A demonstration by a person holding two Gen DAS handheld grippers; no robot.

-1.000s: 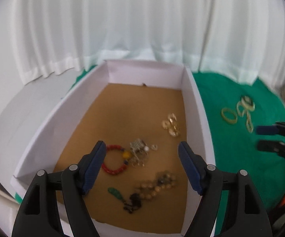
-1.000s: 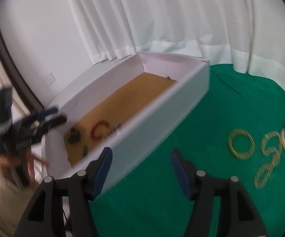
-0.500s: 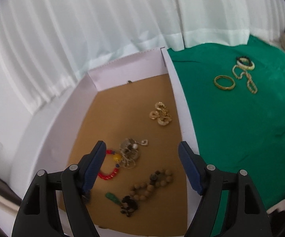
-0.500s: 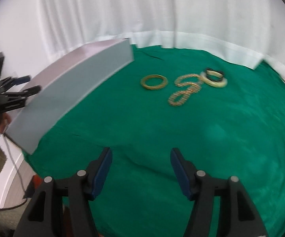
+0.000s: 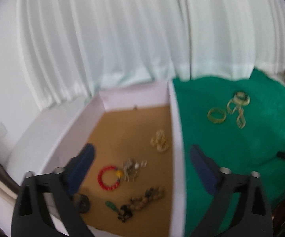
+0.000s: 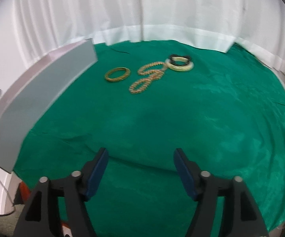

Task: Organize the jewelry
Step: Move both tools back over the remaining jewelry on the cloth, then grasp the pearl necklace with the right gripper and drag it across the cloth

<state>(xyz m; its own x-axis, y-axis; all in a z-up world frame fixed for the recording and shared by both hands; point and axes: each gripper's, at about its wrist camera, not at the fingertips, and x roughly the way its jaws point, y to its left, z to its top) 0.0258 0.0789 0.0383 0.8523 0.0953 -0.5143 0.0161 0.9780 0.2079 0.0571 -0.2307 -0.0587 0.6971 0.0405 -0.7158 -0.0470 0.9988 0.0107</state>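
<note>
Both tongs have just been widening, nothing between the jaws of either. Since a second ago my right gripper (image 6: 140, 167) has swung off the white box (image 6: 43, 90) and is now facing the green cloth (image 6: 182, 128); my left gripper (image 5: 140, 167) is hanging over the box's brown floor, spread about as wide as it goes.

Pieces still out, far across the cloth: gold bangle (image 6: 117, 74) on the left, gold chain (image 6: 148, 78) looped beside it, cream bangle (image 6: 180, 64) touching the chain's far end with something dark under it.

Handling, my guess:
- bangles are looking light, rigid and slick; I am planning to pinch across the rim.
- chain is limp and will sag; better taken where the loops bunch.

Already in the box: red bead bracelet (image 5: 108, 177), wooden bead strand (image 5: 146, 197).
</note>
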